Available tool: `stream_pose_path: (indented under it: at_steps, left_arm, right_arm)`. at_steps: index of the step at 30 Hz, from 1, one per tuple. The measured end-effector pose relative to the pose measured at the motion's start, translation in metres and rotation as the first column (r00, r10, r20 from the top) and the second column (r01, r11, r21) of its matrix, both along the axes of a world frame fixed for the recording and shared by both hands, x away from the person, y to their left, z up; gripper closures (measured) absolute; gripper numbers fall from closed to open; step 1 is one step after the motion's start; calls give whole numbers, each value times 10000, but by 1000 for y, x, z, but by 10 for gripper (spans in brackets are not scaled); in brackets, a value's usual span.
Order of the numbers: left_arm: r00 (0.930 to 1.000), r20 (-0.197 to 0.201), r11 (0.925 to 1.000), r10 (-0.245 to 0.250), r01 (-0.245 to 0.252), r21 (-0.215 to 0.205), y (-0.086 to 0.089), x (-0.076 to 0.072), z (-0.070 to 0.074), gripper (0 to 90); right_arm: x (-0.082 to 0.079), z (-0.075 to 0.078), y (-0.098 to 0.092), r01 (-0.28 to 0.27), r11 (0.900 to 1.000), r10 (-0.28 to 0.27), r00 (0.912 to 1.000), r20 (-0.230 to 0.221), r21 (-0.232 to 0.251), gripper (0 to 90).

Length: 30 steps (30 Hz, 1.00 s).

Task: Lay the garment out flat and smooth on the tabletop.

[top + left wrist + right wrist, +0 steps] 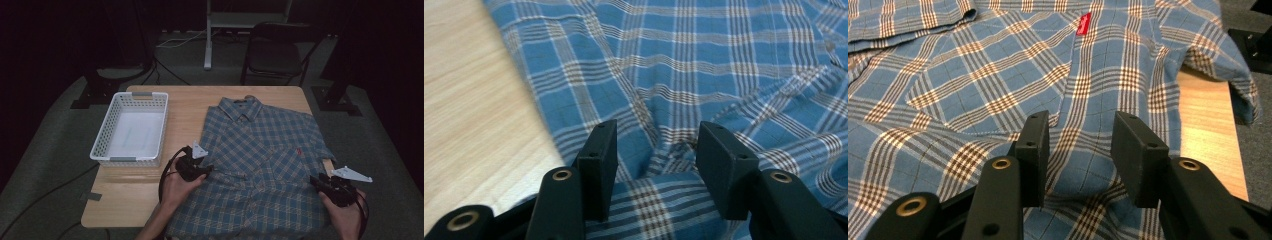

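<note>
Plaid shirt lies flat and face up on the table, collar at the far edge, hem toward the person, taking up the right half of the tabletop. It looks unfolded: both short sleeves are out, the right one hanging over the table's right edge. Chest pocket with a small red tag is visible.

Left gripper sits at the shirt's left side seam, near the lower edge. In the left gripper view its jaws are spread with a raised ridge of cloth between them, and the pads don't seem to press on it. Right gripper is at the shirt's lower right; in the right gripper view the jaws are also spread, a low hump of fabric lying between them, no pinch evident.

Judged progress: early. Shirt is laid out, no fold made, neither side lifted. Left to do seems to be gripping both edges and folding, then probably moving it to the white basket, which sits apart on the table's left and holds nothing visible.

Hard to tell: the high view is dim, the hem is cut off at the bottom edge, and the fingertips are too small there to read contact. Whether the pads lightly touch cloth can't be settled.
</note>
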State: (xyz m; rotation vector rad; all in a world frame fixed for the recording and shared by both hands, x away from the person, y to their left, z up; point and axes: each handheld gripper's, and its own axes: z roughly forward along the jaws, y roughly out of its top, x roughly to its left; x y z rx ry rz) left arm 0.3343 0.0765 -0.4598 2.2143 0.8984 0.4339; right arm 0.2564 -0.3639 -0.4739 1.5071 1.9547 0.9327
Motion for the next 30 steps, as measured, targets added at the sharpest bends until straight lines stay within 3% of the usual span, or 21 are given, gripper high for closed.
stream_pose_path:
  at_steps: [14, 23, 30]
  left_arm:
    - [10000, 28, 9986, -91, 90, 512, -9, 2, -13, 534]
    - [9995, 302, 9977, -65, 44, 675, -13, 3, -13, 669]
    - [9992, 347, 9971, 217, -241, 716, -13, 11, -13, 719]
  right_arm:
    - [-2, -3, -1, -84, 9999, 82, 9997, -225, -89, 576]
    - [0, -11, -2, -25, 9999, 20, 9994, -340, -162, 577]
    - [3, -12, -3, 43, 9998, -48, 9996, -283, -205, 587]
